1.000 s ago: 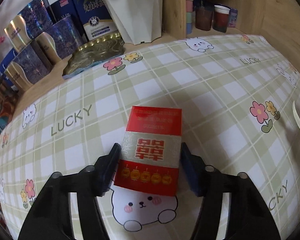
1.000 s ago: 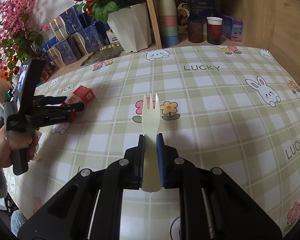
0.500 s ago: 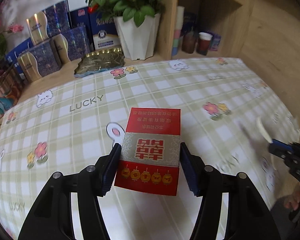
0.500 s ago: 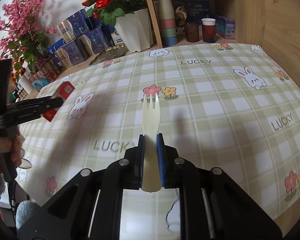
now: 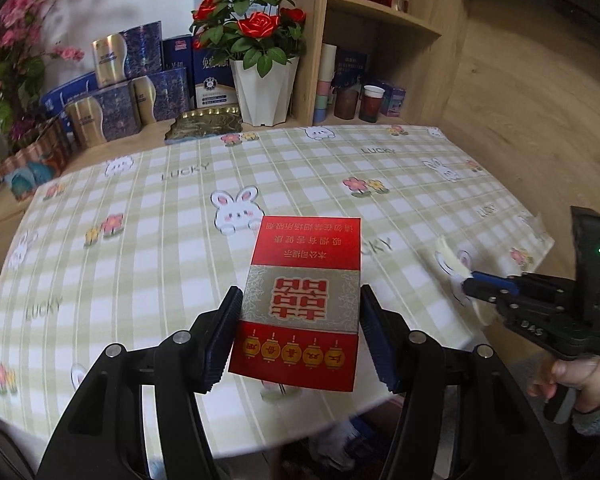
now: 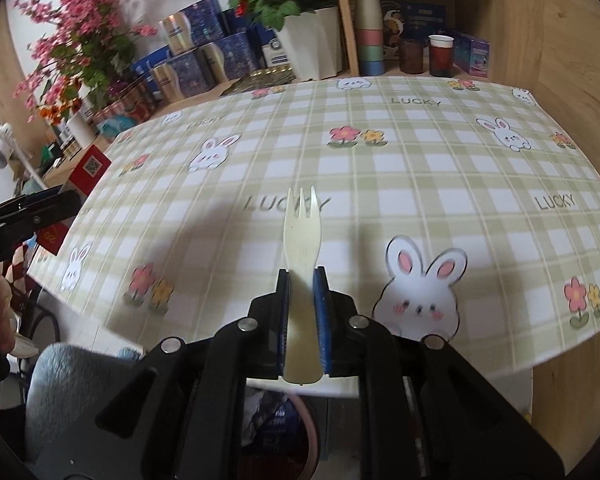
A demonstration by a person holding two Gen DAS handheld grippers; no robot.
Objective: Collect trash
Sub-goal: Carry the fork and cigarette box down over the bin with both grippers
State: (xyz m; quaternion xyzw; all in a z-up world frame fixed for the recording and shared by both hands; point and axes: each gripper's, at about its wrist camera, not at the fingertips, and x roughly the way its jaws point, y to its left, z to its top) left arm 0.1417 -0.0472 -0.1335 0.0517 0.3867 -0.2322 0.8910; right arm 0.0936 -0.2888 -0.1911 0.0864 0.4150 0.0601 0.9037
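Left gripper [image 5: 300, 334], jaws about half spread, clamps a red cigarette pack [image 5: 300, 304] above the checked tablecloth [image 5: 140, 208]; right gripper [image 6: 303, 312], nearly closed, pinches a pale plastic fork [image 6: 301, 240], tines forward, near the table's front edge.

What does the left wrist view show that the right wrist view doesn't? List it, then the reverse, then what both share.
Only the left wrist view: the front of the red box clamped in the left hand-held gripper, and the upper shelf.
Only the right wrist view: the fork seen full length in the right hand-held gripper, and a dark bin below the table edge.
Both: the checked tablecloth, the rose pot, and each other's gripper.
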